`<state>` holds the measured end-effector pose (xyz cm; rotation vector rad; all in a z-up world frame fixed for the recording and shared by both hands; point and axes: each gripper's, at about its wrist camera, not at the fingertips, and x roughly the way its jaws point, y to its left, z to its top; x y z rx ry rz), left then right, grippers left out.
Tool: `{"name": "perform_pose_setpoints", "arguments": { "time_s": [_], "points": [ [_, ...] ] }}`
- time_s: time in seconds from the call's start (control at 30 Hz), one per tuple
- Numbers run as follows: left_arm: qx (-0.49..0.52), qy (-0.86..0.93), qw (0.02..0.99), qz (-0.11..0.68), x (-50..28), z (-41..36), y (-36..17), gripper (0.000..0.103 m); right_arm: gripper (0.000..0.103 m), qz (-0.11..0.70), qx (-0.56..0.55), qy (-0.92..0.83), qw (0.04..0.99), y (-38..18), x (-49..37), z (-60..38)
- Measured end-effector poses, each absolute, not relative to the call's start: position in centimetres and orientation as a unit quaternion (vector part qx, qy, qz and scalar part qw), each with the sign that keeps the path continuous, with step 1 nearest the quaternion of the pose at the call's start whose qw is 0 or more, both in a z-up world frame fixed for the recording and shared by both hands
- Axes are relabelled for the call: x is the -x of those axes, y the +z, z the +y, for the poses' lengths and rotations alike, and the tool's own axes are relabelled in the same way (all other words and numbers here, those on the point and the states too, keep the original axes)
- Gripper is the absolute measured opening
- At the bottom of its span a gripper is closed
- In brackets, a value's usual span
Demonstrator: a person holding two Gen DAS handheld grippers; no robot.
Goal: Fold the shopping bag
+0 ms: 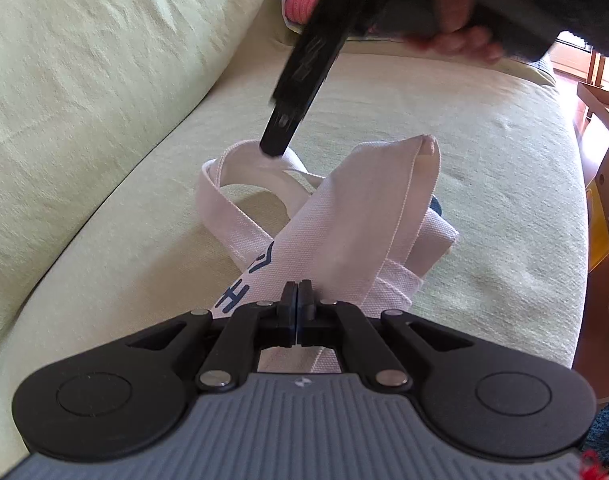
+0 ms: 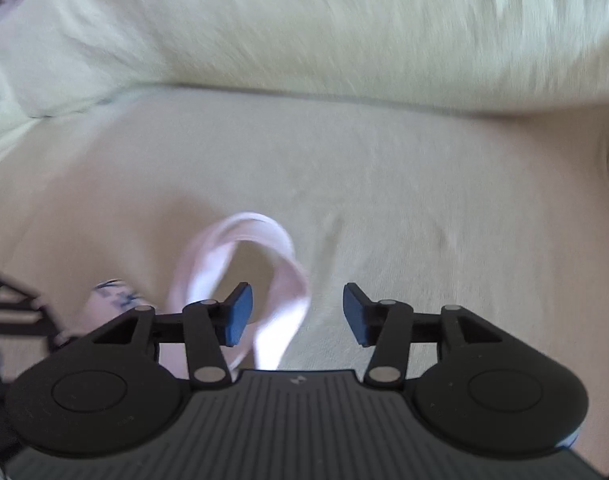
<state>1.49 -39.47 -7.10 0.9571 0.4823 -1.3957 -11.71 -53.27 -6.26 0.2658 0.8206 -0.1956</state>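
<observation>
At the bottom centre of the left wrist view the left gripper [image 1: 298, 294] has its two black pads pressed together, and the white canvas of the shopping bag [image 1: 344, 216] runs right up to and under them; whether cloth is actually nipped between the pads I cannot tell. From there the bag rises toward the middle of the frame as a narrow bunched strip with blue lettering on its lower left part, resting on the pale green sofa seat [image 1: 484, 152]. Its handle loop [image 1: 224, 184] curls out to the upper left of the strip.

The right gripper [image 2: 297, 312], low in its own blurred view, stands released, blue pads wide apart. The handle loop [image 2: 260, 248] lies on the seat just ahead of its left finger [image 2: 237, 314], part of the strap passing between the pads without touching them that I can see. In the left view that gripper's finger [image 1: 282, 128] comes down from the top, its tip at the loop.

Behind, the sofa back cushion [image 1: 84, 40] fills the upper left.
</observation>
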Motion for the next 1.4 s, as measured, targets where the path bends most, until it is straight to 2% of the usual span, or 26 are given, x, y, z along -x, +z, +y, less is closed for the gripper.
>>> {"name": "perform_pose_setpoints", "arguments": {
  "time_s": [0.03, 0.2, 0.27, 0.3, 0.33, 0.47, 0.53, 0.57, 0.6, 0.67, 0.9, 1.0, 1.2, 1.33, 1.4],
  "points": [
    [-0.418, -0.606, 0.642, 0.215, -0.8, -39.2, -7.0, 0.000, 0.065, 0.384, -0.104, -0.089, 0.913, -5.7, 13.0, -52.1],
    [-0.431, -0.600, 0.641, 0.209, 0.0, -39.2, -6.8, 0.000, 0.068, 0.346, 0.042, -0.064, 0.935, -5.4, 19.1, -45.0],
    [-0.434, -0.597, 0.641, 0.209, 0.2, -39.3, -6.8, 0.000, 0.077, 0.343, 0.087, -0.051, 0.934, -6.2, 20.2, -42.6],
    [-0.435, -0.597, 0.641, 0.211, 0.3, -39.3, -6.7, 0.000, 0.085, 0.343, 0.111, -0.044, 0.932, -6.6, 20.5, -41.5],
    [-0.436, -0.596, 0.640, 0.212, 0.5, -39.3, -6.7, 0.000, 0.086, 0.340, 0.150, -0.036, 0.928, -7.3, 20.9, -40.1],
    [-0.439, -0.596, 0.638, 0.213, 0.5, -39.4, -6.5, 0.000, 0.086, 0.310, 0.361, -0.024, 0.879, -11.0, 21.5, -35.0],
    [-0.440, -0.596, 0.636, 0.214, 0.1, -39.7, -6.5, 0.000, 0.085, 0.299, 0.432, -0.017, 0.851, -12.7, 21.4, -33.9],
    [-0.440, -0.597, 0.636, 0.215, -0.4, -40.4, -6.6, 0.000, 0.082, 0.298, 0.463, -0.016, 0.835, -13.6, 21.2, -33.5],
    [-0.440, -0.598, 0.635, 0.214, -0.4, -40.3, -6.6, 0.000, 0.072, 0.300, 0.484, -0.018, 0.822, -14.2, 20.9, -33.3],
    [-0.441, -0.600, 0.633, 0.212, -0.4, -40.3, -6.6, 0.000, 0.067, 0.307, 0.522, -0.025, 0.796, -15.7, 20.0, -33.3],
    [-0.436, -0.611, 0.626, 0.211, -1.0, -40.5, -6.8, 0.000, 0.056, 0.304, 0.542, 0.009, 0.783, -16.6, 19.3, -33.8],
    [-0.467, -0.621, 0.609, 0.159, -0.2, -39.6, -6.8, 0.000, 0.050, 0.329, 0.542, 0.039, 0.773, -16.0, 18.4, -34.1],
    [-0.588, -0.592, 0.550, -0.029, 2.6, -33.9, -7.9, 0.006, 0.050, 0.342, 0.537, 0.064, 0.769, -15.0, 17.7, -34.3],
    [-0.609, -0.584, 0.532, -0.063, 2.8, -32.0, -8.5, 0.009, 0.050, 0.342, 0.529, 0.064, 0.775, -14.9, 17.4, -34.2],
    [-0.614, -0.584, 0.529, -0.061, 2.9, -31.7, -8.5, 0.016, 0.050, 0.342, 0.526, 0.064, 0.776, -14.9, 17.3, -34.3]
  ]
}}
